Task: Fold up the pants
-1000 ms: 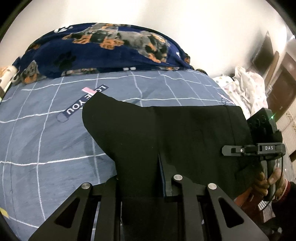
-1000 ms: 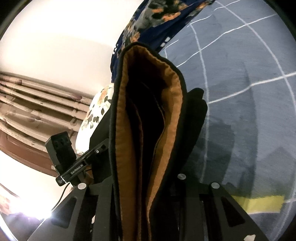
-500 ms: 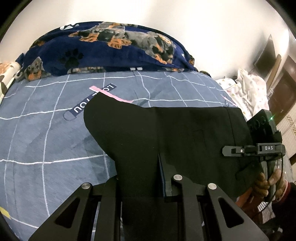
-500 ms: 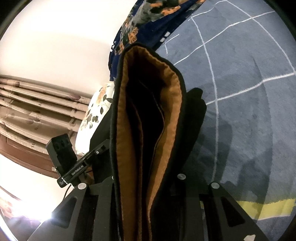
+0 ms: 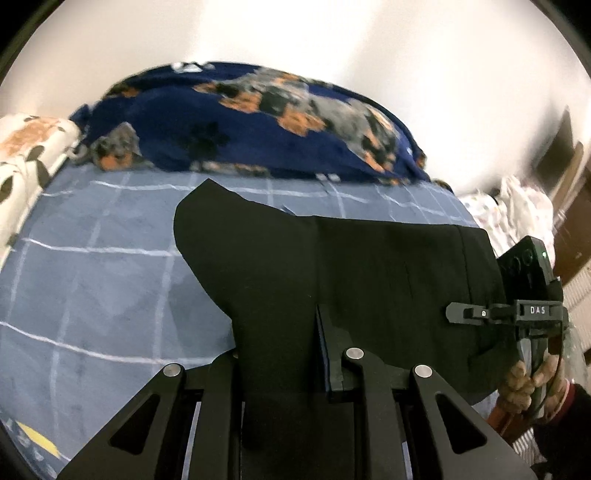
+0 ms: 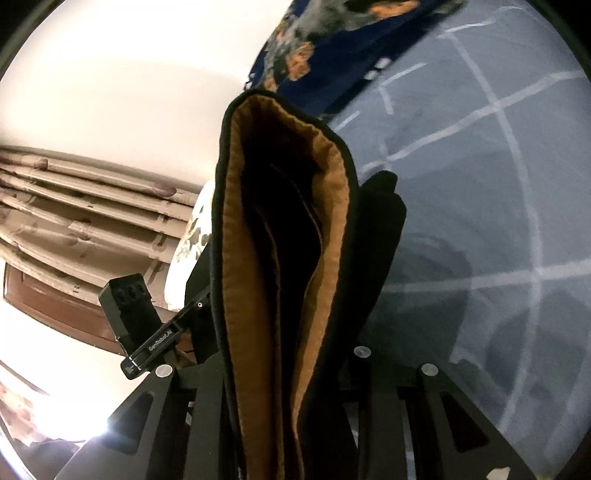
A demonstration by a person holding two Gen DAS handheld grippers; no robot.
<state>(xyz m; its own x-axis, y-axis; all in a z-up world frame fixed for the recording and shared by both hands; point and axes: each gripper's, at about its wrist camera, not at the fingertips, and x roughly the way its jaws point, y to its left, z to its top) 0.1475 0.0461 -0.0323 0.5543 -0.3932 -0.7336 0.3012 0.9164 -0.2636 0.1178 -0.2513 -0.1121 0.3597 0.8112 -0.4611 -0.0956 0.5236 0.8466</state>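
pants [image 5: 332, 280] carried farther over bed [image 5: 92, 280], both tools clamped on cloth, fingertips hidden

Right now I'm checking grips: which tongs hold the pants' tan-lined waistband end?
The right tongs: tan lining shows between them. The left tongs pinch plain black pants fabric.

Blue grid-lined bedsheet [image 5: 92, 280], navy dog-print blanket [image 5: 236, 129] against a plain white wall [image 5: 295, 33], dark wooden door [image 5: 576, 229].

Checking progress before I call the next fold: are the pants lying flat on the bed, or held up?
Held up. The black pants hang as a sheet between both tools, clamped in each, above the checked bedsheet.
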